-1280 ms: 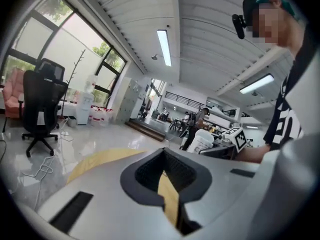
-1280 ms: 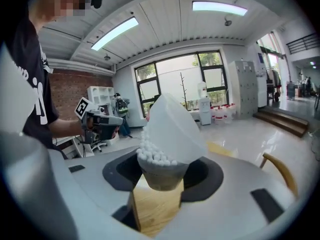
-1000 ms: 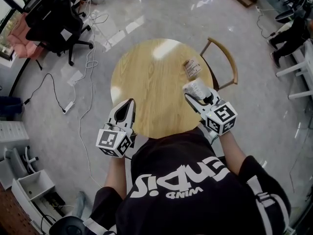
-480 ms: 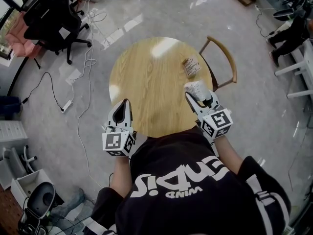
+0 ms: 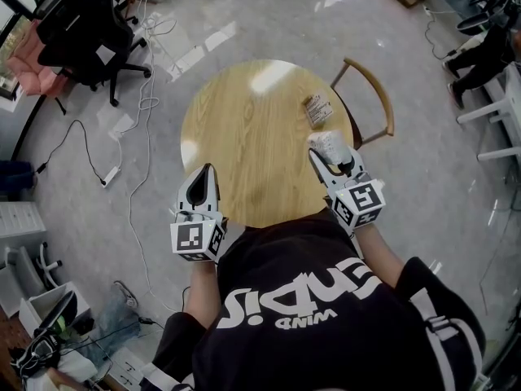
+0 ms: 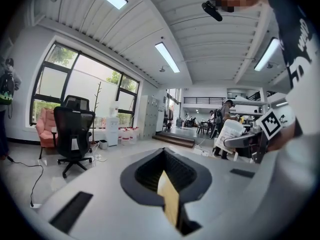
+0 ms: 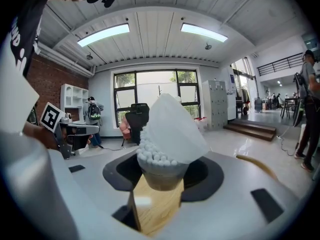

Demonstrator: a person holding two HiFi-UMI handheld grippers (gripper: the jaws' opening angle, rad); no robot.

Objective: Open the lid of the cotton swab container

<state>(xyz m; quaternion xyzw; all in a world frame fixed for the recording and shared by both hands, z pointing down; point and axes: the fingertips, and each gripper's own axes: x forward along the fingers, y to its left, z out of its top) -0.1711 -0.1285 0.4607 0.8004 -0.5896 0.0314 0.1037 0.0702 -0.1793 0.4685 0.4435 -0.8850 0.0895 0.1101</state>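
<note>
Right gripper (image 5: pixel 330 160) is clamped on the container (image 7: pixel 162 176) at the near-right edge of the table (image 5: pixel 252 129), steadying it I guess. The lid (image 7: pixel 172 126) looks tipped up, swabs (image 7: pixel 152 156) showing. Left gripper (image 5: pixel 202 187) is shut, empty, at the near-left edge.

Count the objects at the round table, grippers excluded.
2: a cotton swab container in the right gripper, and a packet on the table beyond it. The person's body may hide more.
</note>
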